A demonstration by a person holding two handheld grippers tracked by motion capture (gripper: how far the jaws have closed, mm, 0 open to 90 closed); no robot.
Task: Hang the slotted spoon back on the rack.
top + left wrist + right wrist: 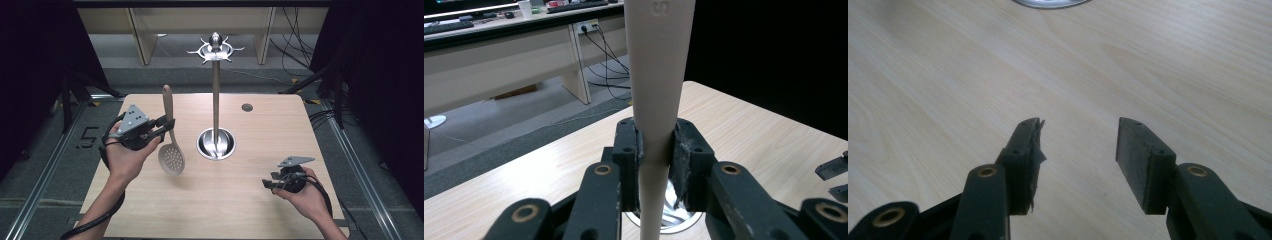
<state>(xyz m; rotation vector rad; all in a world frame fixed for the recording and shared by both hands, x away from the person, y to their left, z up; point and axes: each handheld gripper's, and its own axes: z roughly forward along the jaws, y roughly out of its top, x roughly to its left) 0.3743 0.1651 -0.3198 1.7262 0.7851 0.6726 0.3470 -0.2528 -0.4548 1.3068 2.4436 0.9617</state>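
A beige slotted spoon (pixel 170 140) hangs upright above the left half of the wooden table (pixel 260 200), perforated bowl down and handle up. My left gripper (pixel 167 125) is shut on its handle; in the left gripper view both pads (pixel 684 155) press the pale handle (pixel 656 75). A metal utensil stand (pixel 216 90) rises from a round base (pixel 216 144) at the table's middle, with hooks at its top (pixel 215 50). My right gripper (pixel 268 181) rests low at the front right, and in the right gripper view its fingertips (pixel 1079 135) stand apart over bare wood.
A small round grommet (pixel 247 107) sits in the table's far right part. Dark curtains flank the table, and desk legs with cables stand behind it. The stand's base (pixel 1050 3) shows at the top edge of the right gripper view.
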